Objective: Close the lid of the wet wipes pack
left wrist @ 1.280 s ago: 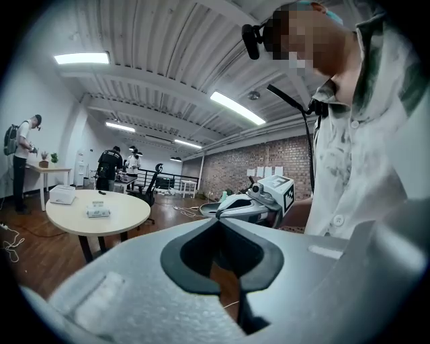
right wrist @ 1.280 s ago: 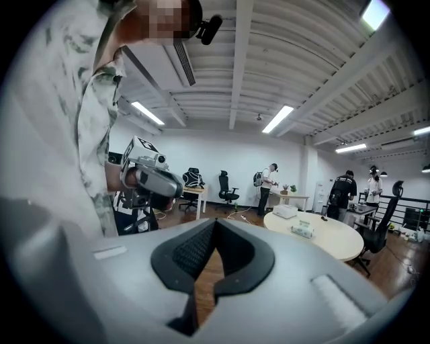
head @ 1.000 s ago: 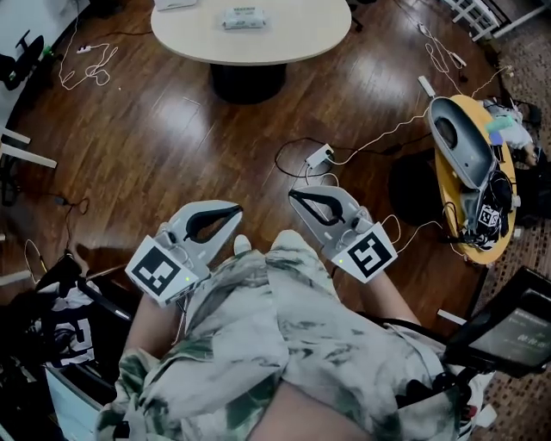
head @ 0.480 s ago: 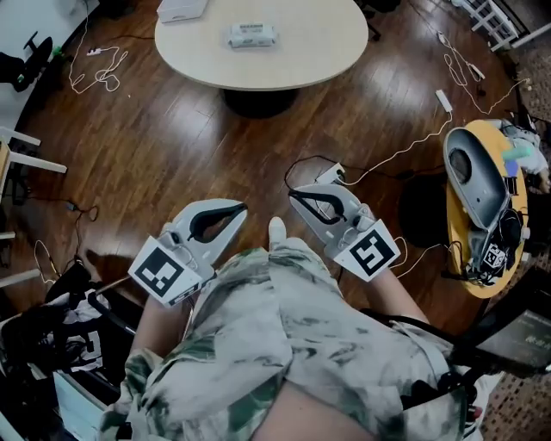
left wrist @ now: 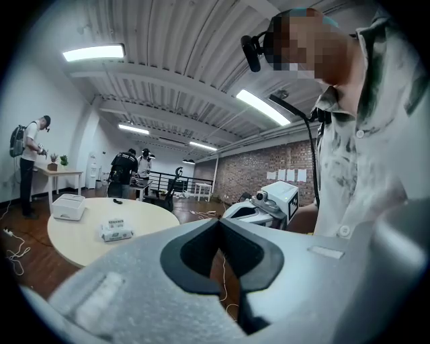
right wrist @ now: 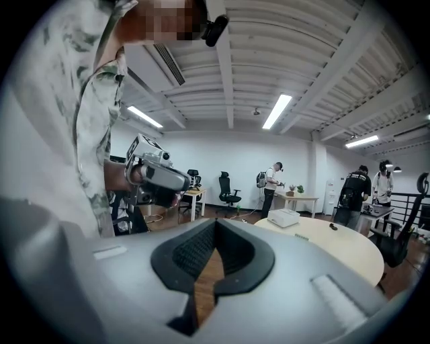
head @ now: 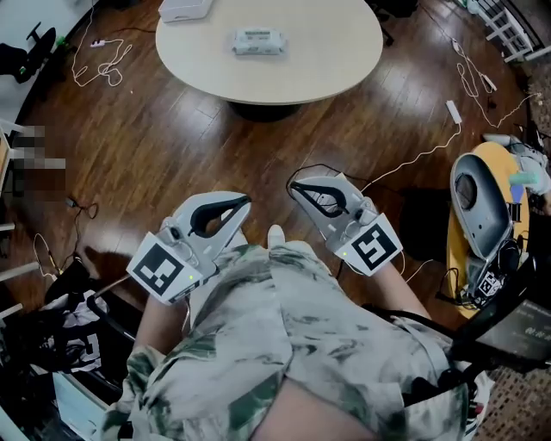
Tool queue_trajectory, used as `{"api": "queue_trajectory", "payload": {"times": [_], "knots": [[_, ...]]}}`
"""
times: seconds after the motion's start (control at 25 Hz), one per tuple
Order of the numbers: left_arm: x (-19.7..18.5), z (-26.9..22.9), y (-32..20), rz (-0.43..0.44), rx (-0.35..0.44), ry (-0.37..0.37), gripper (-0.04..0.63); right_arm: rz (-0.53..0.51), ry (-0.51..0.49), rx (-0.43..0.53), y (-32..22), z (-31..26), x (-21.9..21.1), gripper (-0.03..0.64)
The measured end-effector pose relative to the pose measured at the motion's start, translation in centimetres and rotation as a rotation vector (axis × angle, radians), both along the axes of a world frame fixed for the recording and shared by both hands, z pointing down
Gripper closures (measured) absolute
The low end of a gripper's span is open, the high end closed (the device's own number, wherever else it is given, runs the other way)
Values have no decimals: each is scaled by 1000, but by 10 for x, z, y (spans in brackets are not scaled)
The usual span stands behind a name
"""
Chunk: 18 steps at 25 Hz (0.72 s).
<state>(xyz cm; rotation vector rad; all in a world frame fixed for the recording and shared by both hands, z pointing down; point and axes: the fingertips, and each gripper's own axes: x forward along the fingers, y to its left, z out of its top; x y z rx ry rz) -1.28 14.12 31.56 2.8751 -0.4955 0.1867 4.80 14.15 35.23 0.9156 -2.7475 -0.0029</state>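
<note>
Where the white box (head: 184, 9) sits: at the far-left edge of the round table (head: 327, 52), near the top of the head view.
Left gripper (head: 246, 202): held low in front of the person's patterned shirt (head: 284, 336), over the wooden floor (head: 155, 146), well apart from the table. Its jaws are closed tip to tip, and only floor and a cable show through the gap behind the tips.
Wet wipes pack (head: 258, 40): lying flat on the table, just right of the white box and towards the far edge. It is too small to tell how the lid stands.
Right gripper (head: 294, 184): beside the left one, also over the floor. Its jaws meet at the tips with nothing between them.
Grey device (head: 476, 200): resting on a yellow round stand (head: 510, 185) at the right edge of the head view.
</note>
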Motion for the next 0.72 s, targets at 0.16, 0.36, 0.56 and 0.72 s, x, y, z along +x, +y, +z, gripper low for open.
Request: {"api": "queue_trajectory", "payload": {"times": [0.16,0.36,0.56,0.72], "knots": [[-16,7,-40,1,0,14,594,14,30,4,-42,8,-9,611],[-42,15,-89,35,-19,15,594,60,72,11,-96,11,-28,611],[-65,9,-130,71,4,-2,594,105,72,25,-150,3,-44,611],[-81,12,-152,93,5,-2,594,115,84,21,-182,10,-60,611]]}}
